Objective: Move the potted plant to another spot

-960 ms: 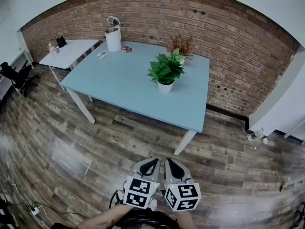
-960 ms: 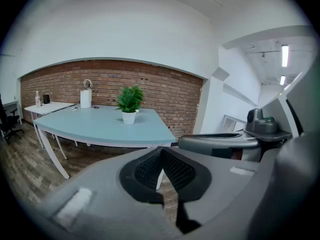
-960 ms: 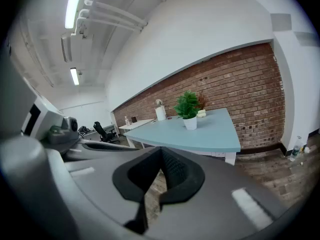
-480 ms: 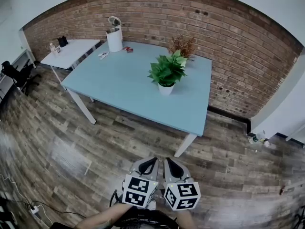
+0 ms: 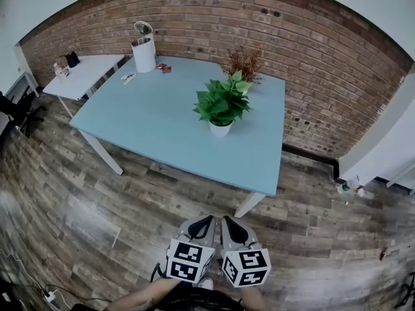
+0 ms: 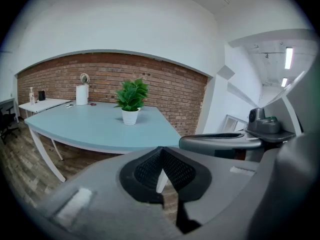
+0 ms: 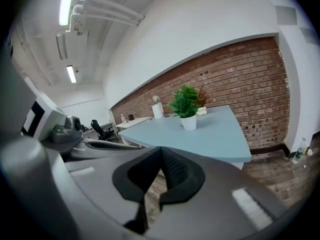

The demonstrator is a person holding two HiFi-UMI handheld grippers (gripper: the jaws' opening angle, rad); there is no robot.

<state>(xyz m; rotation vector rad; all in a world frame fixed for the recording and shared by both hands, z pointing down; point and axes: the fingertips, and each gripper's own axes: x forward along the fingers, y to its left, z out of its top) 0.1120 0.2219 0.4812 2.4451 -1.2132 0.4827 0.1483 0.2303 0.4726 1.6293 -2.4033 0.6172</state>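
Note:
A green leafy plant in a small white pot (image 5: 220,129) stands on the light blue table (image 5: 162,115), toward its right half; the same potted plant (image 6: 130,116) (image 7: 188,122) shows in both gripper views. My left gripper (image 5: 203,221) and right gripper (image 5: 229,221) hang side by side over the wooden floor, well short of the table's near edge. Both have their jaws together with nothing between them. Each marker cube sits close to my body at the bottom of the head view.
A dried reddish plant (image 5: 242,62) stands behind the green one by the brick wall. A white cylindrical bin with a round mirror (image 5: 144,54) and small items sit at the table's far left. A white side table (image 5: 84,76) and an office chair (image 5: 19,109) are at left.
The view has shifted closer to the table; the plant and table now sit a little lower and to the left in the head view. Both grippers stay shut, side by side.

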